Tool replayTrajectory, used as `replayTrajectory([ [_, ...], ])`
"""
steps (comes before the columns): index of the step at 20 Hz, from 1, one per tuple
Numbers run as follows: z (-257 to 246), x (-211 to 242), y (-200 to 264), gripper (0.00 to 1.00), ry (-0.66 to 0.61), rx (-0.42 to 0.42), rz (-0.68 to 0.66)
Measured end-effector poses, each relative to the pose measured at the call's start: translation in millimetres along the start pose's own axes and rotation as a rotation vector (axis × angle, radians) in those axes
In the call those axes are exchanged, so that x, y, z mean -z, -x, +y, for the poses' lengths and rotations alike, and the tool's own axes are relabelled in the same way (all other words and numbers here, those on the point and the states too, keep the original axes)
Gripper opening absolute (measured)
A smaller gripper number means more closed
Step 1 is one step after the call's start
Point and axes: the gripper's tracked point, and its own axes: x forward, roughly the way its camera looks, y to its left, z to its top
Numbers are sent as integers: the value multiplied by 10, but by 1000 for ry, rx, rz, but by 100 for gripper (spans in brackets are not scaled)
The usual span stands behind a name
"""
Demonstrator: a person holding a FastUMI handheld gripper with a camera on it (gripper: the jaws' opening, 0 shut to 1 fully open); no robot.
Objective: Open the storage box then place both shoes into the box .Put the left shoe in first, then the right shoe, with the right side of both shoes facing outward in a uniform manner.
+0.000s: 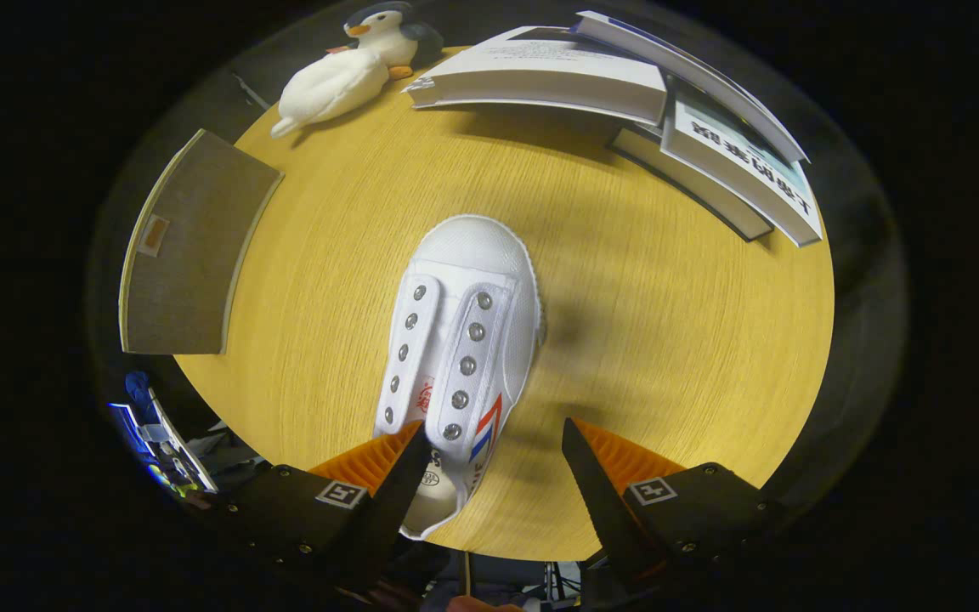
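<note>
A white canvas shoe [464, 340] with metal eyelets and a red and blue stripe on its side lies on the round wooden table [668, 340], toe pointing away from me. My gripper [494, 438] hangs over its heel end, open wide. The left finger [387, 467] overlaps the shoe's left side by the collar; the right finger [617, 476] stands apart from the shoe over bare wood. A grey-brown box [192, 246] with a pale edge, its flat top down, sits at the table's left rim, beyond the left finger.
A white plush animal [332, 85] and a plush penguin [392, 34] lie at the table's far side. A pile of books [625, 85] spreads across the far right. The table's near edge runs just under my fingers.
</note>
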Motion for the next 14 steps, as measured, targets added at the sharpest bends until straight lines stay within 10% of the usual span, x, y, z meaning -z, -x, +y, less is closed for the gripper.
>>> replayTrajectory([
  [3,104,-12,-136,82,57,-18,32],
  [4,125,-27,-148,51,77,-19,31],
  [5,29,-1,-168,51,113,32,36],
  [7,-25,14,-136,13,102,60,32],
  [14,356,-64,430,12,-38,-138,-47],
])
